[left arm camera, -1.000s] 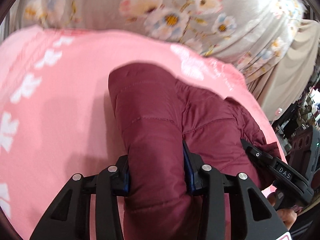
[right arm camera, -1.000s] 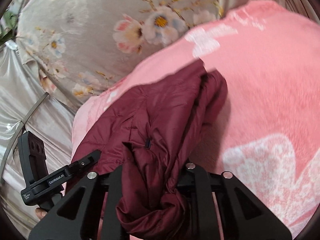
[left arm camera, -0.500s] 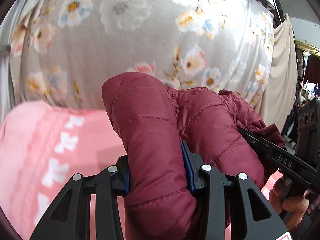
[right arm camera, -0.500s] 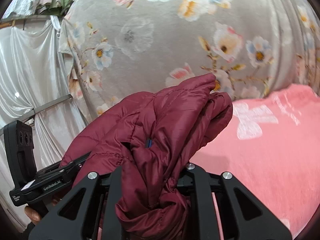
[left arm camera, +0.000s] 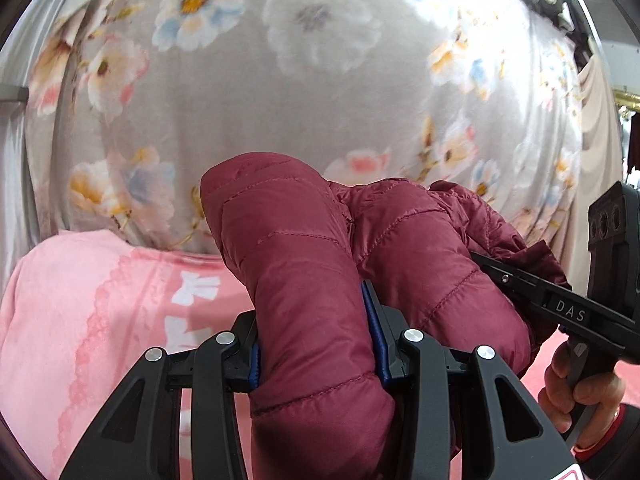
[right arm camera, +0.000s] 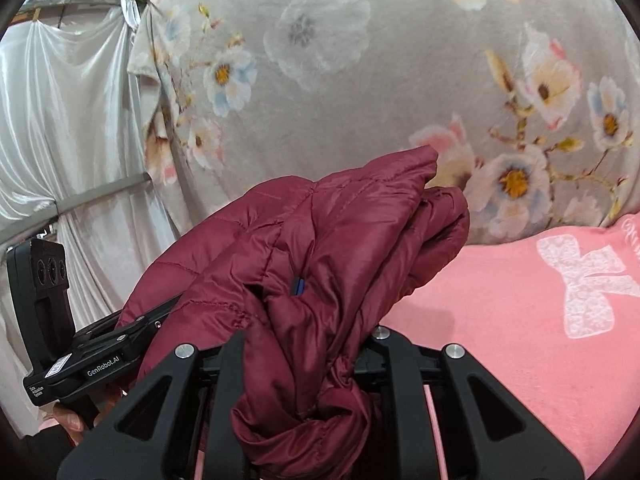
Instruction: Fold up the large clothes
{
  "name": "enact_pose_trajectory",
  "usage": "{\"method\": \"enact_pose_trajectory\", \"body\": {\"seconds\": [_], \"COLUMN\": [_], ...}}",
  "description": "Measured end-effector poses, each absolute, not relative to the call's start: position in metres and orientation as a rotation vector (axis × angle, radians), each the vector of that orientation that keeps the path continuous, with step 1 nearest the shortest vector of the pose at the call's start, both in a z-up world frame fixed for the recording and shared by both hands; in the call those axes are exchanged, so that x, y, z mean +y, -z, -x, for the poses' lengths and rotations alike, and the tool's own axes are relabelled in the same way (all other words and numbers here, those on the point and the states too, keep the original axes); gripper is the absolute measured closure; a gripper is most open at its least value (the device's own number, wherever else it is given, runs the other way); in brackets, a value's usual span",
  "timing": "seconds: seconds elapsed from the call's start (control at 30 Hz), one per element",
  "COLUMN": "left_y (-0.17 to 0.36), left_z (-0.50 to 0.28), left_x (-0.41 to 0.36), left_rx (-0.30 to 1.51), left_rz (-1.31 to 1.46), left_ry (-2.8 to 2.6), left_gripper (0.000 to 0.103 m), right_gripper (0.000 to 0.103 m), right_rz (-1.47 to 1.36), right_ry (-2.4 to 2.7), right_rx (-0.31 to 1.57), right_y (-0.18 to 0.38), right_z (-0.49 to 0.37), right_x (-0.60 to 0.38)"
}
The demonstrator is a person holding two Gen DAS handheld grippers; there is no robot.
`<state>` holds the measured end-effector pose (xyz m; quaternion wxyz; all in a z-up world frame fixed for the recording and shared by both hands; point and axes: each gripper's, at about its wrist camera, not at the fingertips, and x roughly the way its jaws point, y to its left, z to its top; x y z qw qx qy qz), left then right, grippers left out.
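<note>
A maroon quilted puffer jacket (left arm camera: 304,264) hangs bunched between both grippers, lifted clear of the pink blanket (left arm camera: 80,300). My left gripper (left arm camera: 316,344) is shut on a thick padded fold of it, the blue pads pressing both sides. In the right wrist view the same jacket (right arm camera: 340,248) is gathered in my right gripper (right arm camera: 308,344), which is shut on a crumpled wad of fabric. Each view shows the other gripper off to the side: the right one (left arm camera: 560,304) with a hand on its handle, the left one (right arm camera: 100,352) low at left.
A grey floral curtain (left arm camera: 320,80) hangs close behind, filling most of both views. White satin drapes (right arm camera: 60,120) with a metal rail stand to the left in the right wrist view. The pink blanket (right arm camera: 520,320) with white bow prints lies below.
Both grippers have risen and tilted up with the jacket; it has left the blanket, and the floral curtain now fills the background where pink blanket was before.
</note>
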<state>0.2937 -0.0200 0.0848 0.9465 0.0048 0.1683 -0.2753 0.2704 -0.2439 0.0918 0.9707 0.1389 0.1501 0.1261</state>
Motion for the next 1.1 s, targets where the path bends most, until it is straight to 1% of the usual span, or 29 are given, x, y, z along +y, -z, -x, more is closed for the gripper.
{"method": "enact_pose_trajectory", "body": {"seconds": [0.27,0.4,0.43,0.47,0.5,0.53,0.57,0.6,0.63,0.73,0.8,0.83,0.9,0.93,0.97,1.1], "left_y": [-0.024,0.014,0.024,0.031,0.041,0.045,0.048,0.05,0.051,0.046,0.038,0.031,0.019,0.013,0.007,0.001], "left_z": [-0.346,-0.363,-0.366,-0.367,-0.366,-0.366,-0.367,-0.366,-0.366,-0.355,-0.345,-0.339,-0.331,-0.33,-0.33,-0.34], "left_x": [-0.005,0.002,0.003,0.004,0.007,0.009,0.011,0.016,0.02,0.027,0.03,0.03,0.025,0.021,0.016,0.0], "left_rx": [0.43,0.518,0.542,0.549,0.553,0.567,0.588,0.627,0.658,0.718,0.742,0.751,0.758,0.769,0.788,0.836], "left_rz": [-0.037,-0.05,-0.061,-0.072,-0.086,-0.088,-0.081,-0.054,-0.037,-0.049,-0.079,-0.096,-0.135,-0.155,-0.162,-0.142], "left_ry": [0.5,0.471,0.456,0.434,0.404,0.385,0.374,0.373,0.361,0.294,0.247,0.221,0.175,0.136,0.095,0.018], "left_gripper": [0.066,0.065,0.065,0.064,0.061,0.055,0.053,0.048,0.042,0.037,0.037,0.037,0.037,0.037,0.037,0.037], "right_gripper": [0.087,0.087,0.086,0.082,0.08,0.076,0.07,0.068,0.063,0.048,0.047,0.047,0.06,0.073,0.082,0.091], "right_rz": [-0.297,-0.327,-0.335,-0.342,-0.359,-0.378,-0.389,-0.398,-0.402,-0.394,-0.366,-0.348,-0.304,-0.274,-0.237,-0.138], "right_ry": [-0.24,-0.24,-0.237,-0.236,-0.237,-0.24,-0.242,-0.233,-0.222,-0.174,-0.115,-0.095,-0.074,-0.065,-0.053,-0.045], "right_rx": [0.446,0.533,0.564,0.581,0.612,0.637,0.648,0.66,0.671,0.687,0.698,0.705,0.703,0.707,0.708,0.701], "right_y": [-0.017,0.019,0.03,0.037,0.047,0.052,0.057,0.059,0.058,0.053,0.044,0.038,0.024,0.017,0.008,-0.007], "right_z": [-0.334,-0.349,-0.352,-0.353,-0.352,-0.351,-0.349,-0.344,-0.337,-0.315,-0.297,-0.291,-0.284,-0.284,-0.284,-0.297], "right_x": [-0.22,-0.214,-0.213,-0.214,-0.216,-0.219,-0.221,-0.225,-0.23,-0.243,-0.251,-0.252,-0.248,-0.242,-0.233,-0.2]}}
